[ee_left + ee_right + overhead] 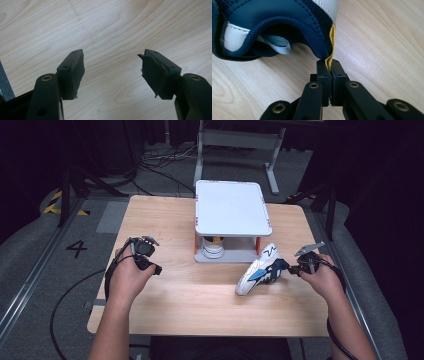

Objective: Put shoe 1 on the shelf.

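My right tongs (330,65) pinching yellow heel tab (331,42) of sneaker (261,272) right of white stand (232,217), my left tongs (112,72) spread, empty, left of stand, over desk (190,290)

I count two shoes: one white, blue and orange sneaker (261,271) on my table (175,290), and one white shoe (213,250) under the single white raised stand (231,207). I hold two grippers, the left gripper (145,255) and the right gripper (295,268).
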Action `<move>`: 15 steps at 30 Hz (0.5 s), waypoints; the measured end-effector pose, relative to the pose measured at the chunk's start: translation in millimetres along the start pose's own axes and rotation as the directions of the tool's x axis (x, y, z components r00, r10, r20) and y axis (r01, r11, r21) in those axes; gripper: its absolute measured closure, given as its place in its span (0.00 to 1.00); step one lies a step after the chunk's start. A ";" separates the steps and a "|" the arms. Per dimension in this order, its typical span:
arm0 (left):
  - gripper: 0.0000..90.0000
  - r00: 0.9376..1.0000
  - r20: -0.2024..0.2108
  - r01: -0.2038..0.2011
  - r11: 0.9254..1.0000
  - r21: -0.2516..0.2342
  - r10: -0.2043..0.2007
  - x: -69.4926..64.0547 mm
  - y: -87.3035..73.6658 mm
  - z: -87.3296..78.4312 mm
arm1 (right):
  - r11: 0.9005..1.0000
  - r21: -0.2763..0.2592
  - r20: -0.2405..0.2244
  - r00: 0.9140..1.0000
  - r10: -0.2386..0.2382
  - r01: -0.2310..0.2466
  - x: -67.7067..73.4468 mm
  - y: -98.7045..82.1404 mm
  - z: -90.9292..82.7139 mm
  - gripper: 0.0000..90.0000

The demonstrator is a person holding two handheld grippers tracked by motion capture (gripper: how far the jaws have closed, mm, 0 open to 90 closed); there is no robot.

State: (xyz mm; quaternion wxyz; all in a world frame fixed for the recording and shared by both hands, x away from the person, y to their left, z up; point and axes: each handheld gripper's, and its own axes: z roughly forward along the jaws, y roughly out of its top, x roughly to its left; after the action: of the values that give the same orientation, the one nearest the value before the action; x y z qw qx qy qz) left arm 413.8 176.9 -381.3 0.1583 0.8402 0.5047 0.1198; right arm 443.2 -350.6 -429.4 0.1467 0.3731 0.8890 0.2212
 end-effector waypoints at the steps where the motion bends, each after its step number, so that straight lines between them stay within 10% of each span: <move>1: 0.39 1.000 0.001 -0.002 1.000 0.002 0.002 -0.3 0.9 0.0 | 1.000 0.002 -0.002 1.000 0.004 -0.004 0.7 -0.8 -1.2 0.98; 15: 0.39 0.998 0.032 -0.059 0.998 -0.008 0.059 -11.9 25.1 7.6 | 1.000 0.015 -0.015 1.000 -0.018 0.018 31.8 -8.8 -41.2 0.98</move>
State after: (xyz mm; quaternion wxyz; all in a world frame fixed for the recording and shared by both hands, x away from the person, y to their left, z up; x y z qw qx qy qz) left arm 431.4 154.2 -379.1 0.1656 0.8559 0.4767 0.1129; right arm 398.8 -344.6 -401.5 0.1392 0.3647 0.8950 0.2160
